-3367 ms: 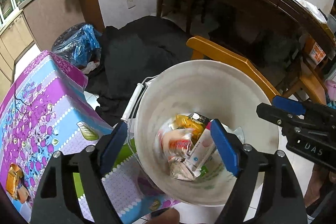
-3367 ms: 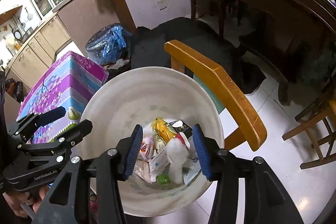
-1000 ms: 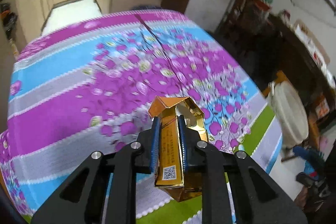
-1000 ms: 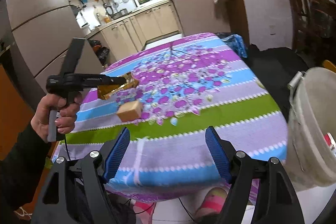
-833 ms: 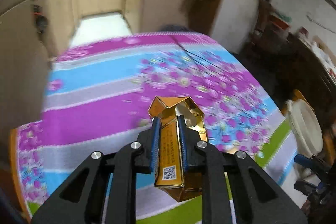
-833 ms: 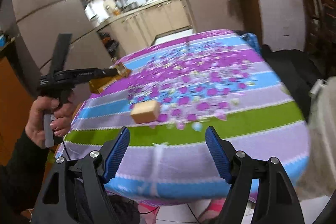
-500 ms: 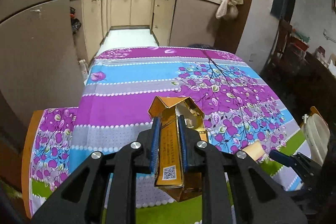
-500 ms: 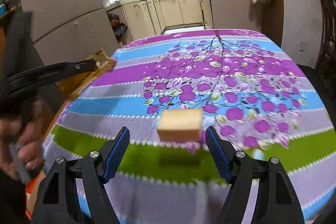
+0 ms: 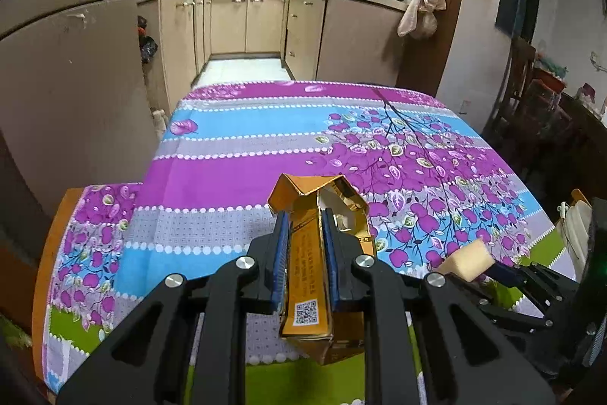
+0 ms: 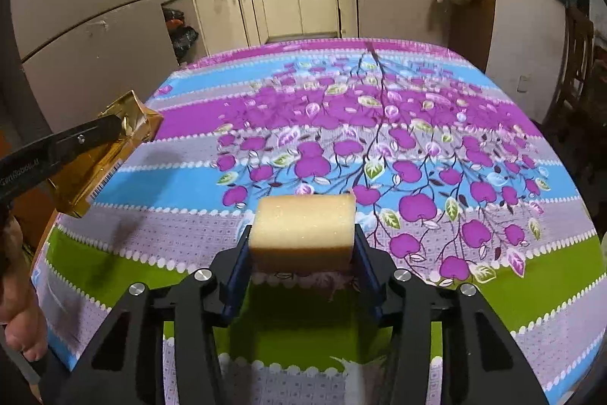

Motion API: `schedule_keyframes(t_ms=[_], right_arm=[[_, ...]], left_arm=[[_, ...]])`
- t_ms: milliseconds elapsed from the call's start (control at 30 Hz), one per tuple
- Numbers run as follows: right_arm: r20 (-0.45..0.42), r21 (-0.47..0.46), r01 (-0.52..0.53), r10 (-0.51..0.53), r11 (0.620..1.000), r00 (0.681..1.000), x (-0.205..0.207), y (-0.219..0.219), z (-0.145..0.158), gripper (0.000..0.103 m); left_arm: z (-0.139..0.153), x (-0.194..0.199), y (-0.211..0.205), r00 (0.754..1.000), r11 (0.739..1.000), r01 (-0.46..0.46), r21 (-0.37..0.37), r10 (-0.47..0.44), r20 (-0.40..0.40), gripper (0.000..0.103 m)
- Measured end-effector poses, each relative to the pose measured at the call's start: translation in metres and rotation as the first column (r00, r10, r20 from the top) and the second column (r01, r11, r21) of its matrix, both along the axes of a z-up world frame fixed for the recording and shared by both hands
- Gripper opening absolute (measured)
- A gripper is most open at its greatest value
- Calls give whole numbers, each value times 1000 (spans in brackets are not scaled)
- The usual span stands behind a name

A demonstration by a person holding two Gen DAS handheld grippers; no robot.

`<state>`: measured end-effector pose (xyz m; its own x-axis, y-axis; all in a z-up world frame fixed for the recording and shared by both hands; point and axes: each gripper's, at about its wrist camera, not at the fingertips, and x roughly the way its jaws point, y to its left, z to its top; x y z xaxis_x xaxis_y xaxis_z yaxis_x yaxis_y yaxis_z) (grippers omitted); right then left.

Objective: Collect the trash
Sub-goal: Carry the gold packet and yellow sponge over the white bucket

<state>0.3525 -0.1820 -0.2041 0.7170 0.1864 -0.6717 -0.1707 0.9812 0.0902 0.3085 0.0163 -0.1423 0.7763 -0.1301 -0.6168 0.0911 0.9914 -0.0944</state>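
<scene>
From the left wrist view, the left hand-held gripper (image 9: 305,253) is seen clamped nearly shut on a crumpled gold carton (image 9: 309,276), which is pinched flat-side-on between the blue pads and carried above the near edge of the table (image 9: 242,147). The narrow grip seems chosen because the carton is thin and already crushed, so it can be squeezed without slipping. At the right edge of this view, a yellow sponge block (image 9: 464,262) is caught at the tips of the right hand-held gripper (image 9: 489,270), though how the jaws stand cannot be read from here. A pale bucket (image 9: 576,226) is glimpsed beyond the table's right corner, presumably where the trash is meant to go.

From the right wrist view, the picture is completed: the sponge block (image 10: 303,228) sits squarely between the pads of the right hand-held gripper (image 10: 303,253), whose jaws are closing on it, both pads already against its sides. It appears taken across its shorter width, low over the green stripe of the flowered tablecloth (image 10: 379,139). The gold carton (image 10: 102,158) is shown side-on at the left, its barcode visible, along with part of a hand (image 10: 17,298). The bucket is not shown here.
</scene>
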Motion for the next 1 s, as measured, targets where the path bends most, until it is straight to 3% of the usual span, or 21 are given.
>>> schedule_keyframes(t_ms=[367, 700, 1000], right_arm=[[282, 18, -12, 7, 1000, 959, -55, -12, 105, 49], [333, 19, 31, -35, 999, 942, -88, -31, 148, 49], [354, 12, 151, -145, 988, 924, -114, -94, 178, 49]], left_arm=[[60, -45, -18, 983, 999, -10, 35, 4, 183, 16], [90, -60, -44, 971, 999, 41, 15, -43, 234, 16], [112, -64, -102, 950, 989, 148, 14, -146, 275, 16]])
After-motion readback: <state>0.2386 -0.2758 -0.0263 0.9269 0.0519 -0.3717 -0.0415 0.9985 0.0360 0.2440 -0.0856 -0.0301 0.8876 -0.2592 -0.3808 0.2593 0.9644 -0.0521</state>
